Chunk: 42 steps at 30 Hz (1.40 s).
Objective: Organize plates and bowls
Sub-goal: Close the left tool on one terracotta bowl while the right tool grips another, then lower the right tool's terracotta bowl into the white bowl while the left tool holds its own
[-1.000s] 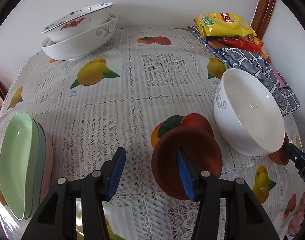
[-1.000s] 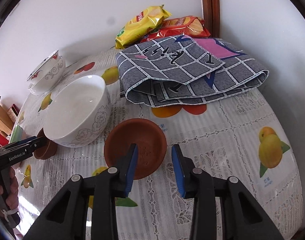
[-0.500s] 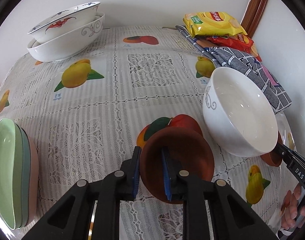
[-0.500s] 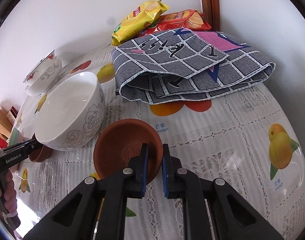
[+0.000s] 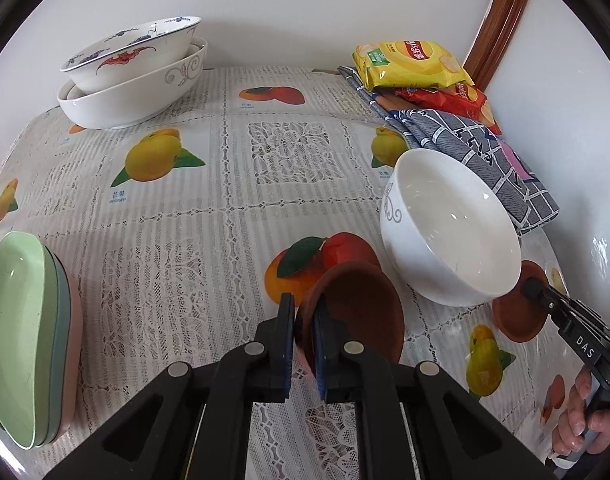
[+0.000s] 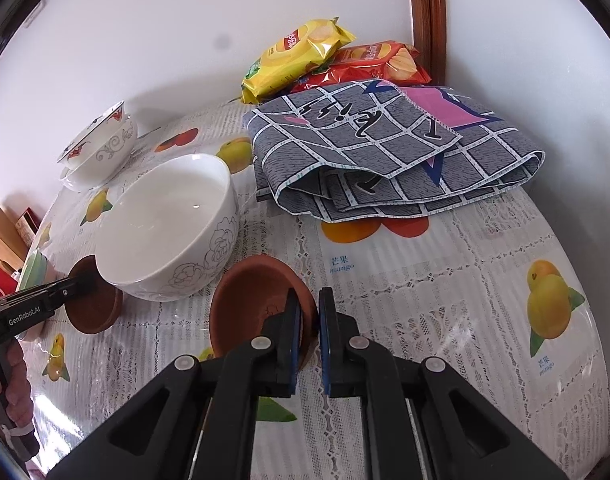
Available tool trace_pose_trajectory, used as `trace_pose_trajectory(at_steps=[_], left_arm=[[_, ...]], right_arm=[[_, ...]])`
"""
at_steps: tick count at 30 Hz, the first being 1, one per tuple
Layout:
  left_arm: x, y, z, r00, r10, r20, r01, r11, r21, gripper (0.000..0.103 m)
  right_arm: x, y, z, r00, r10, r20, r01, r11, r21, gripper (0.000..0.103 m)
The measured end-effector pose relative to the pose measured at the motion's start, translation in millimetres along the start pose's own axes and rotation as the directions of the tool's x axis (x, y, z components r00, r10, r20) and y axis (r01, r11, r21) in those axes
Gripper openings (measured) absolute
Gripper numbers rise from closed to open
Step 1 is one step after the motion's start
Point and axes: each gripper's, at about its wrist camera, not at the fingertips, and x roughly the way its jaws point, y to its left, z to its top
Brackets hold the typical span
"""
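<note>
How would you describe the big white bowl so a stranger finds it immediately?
Start at the folded grey checked cloth. Just in front stands the big white bowl, alone between two brown saucers. Unlike the stacked bowls by the wall, it is deeper, with grey flower outlines.

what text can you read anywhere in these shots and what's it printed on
"GenRobot.AI": on the black left tool, seen from the right wrist.
"DAS": on the black right tool; the rest is cut off.
"mango", under two Chinese characters: on the fruit-print lace tablecloth.
Yellow snack bag and red snack bag: brand lettering too blurred to read.
Grey checked cloth: brush-style marks, unreadable.
</note>
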Motion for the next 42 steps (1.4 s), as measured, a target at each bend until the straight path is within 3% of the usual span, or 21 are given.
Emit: trace_pose_trajectory(at_steps=[11,22,30,37,42], left_arm=[[-26.6,6.8,2.5,0.999,-0.014,0.035,0.014,1.0,-0.003,0.009],[-56.3,16.8,20.3,0.996,-0.011,0.089,0.011,1.0,-0.005,0.009],[-67.2,37.6,33.8,0.993,0.024,0.117,-0.02,0.999,-0.029,0.009],[-60.6,53.6,38.5,0.991,0.057,0.119,-0.052,0.998,-0.039,0.009],[-50.1,60.1,40.4,0.994,0.041,0.105,-0.035,0.998,-0.055,0.009]], right_arm=[[-33.6,17.9,10.3,0.998,0.001,0.059,0.001,1.0,-0.031,0.009],[-48.0,46.0,45.4,0.993,0.039,0.116,-0.032,0.998,-0.056,0.009],[-18.0,77.9,61.0,0.994,0.075,0.078,-0.067,0.993,-0.097,0.009],[22.0,92.8,59.0,0.999,0.053,0.008,-0.051,0.991,-0.125,0.009],[39.9,93.5,57.4,0.999,0.042,-0.026,-0.045,0.992,-0.12,0.009]])
